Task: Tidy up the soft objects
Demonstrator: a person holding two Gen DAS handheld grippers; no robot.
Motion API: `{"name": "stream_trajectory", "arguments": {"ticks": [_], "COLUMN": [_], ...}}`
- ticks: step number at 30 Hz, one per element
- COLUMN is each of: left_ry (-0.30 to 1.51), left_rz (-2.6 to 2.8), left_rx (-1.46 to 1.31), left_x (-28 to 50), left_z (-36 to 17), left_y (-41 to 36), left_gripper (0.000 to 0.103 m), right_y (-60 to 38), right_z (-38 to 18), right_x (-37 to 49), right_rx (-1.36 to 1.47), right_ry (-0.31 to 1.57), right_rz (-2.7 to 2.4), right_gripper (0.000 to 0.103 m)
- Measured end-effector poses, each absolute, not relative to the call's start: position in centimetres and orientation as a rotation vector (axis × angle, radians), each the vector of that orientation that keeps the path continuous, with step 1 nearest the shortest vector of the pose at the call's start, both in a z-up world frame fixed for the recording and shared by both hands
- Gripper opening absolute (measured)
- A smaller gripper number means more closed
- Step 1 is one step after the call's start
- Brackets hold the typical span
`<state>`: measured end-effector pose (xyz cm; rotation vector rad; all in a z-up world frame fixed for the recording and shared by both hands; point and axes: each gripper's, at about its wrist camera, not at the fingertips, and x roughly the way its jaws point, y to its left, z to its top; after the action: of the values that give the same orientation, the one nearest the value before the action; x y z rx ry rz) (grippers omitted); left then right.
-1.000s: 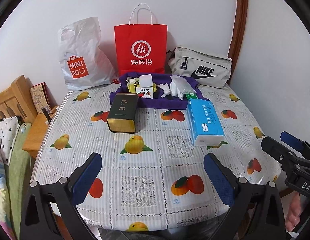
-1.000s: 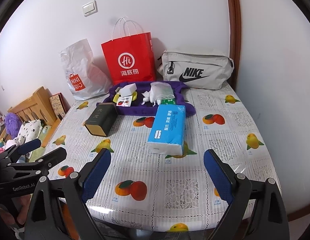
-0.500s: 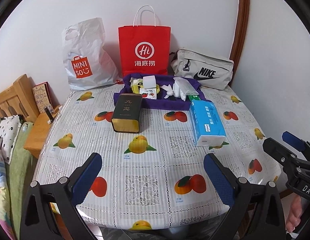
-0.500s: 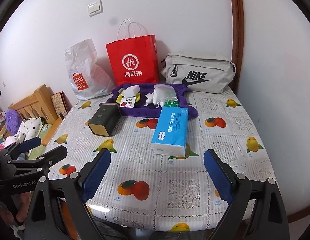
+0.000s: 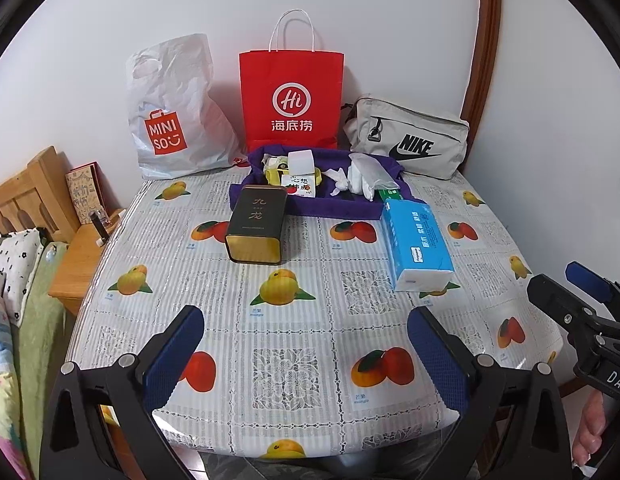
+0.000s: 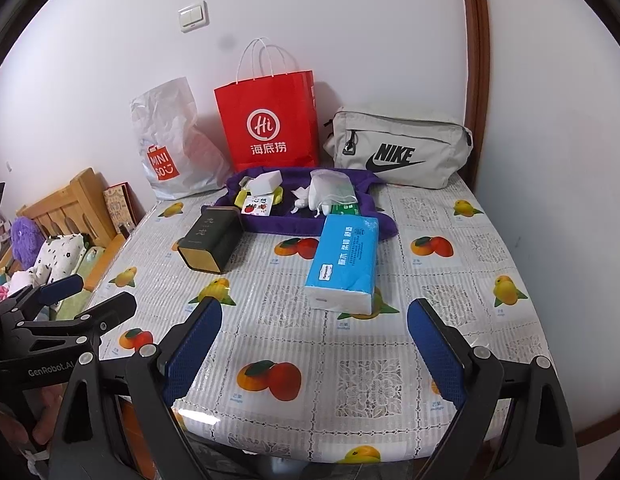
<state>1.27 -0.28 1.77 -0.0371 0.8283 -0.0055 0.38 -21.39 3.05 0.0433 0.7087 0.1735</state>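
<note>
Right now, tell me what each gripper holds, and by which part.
Nothing. The left gripper and right gripper are both open above the fruit-print tablecloth.

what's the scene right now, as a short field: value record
surface: table with a fruit-print cover
left gripper: open, holds nothing, above the near edge
right gripper: open, holds nothing, above the near edge
tissue pack: blue, lying flat right of centre
tin: dark, on its side, left of the tissue pack
purple tray: behind both, holds small white and yellow items
against wall: Miniso bag, red paper bag, grey Nike pouch
</note>
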Motion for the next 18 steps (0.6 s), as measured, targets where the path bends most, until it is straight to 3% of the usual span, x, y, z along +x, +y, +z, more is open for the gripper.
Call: {"name": "stream_trajectory", "arguments": {"ticks": [18], "left_ry": [0.828], "left_rz": [-0.001], "left_rx": [-0.039], "left_x": [1.18], "left_z": [1.82], "left_y": [-0.29], "left_gripper": [0.103], "right_y": [-21.18], "right_z": [3.06], "right_x": [0.22], "right_rx": [0.039], "right_ry": [0.706], "right_rz": [0.174], "right_gripper": [0.093]}}
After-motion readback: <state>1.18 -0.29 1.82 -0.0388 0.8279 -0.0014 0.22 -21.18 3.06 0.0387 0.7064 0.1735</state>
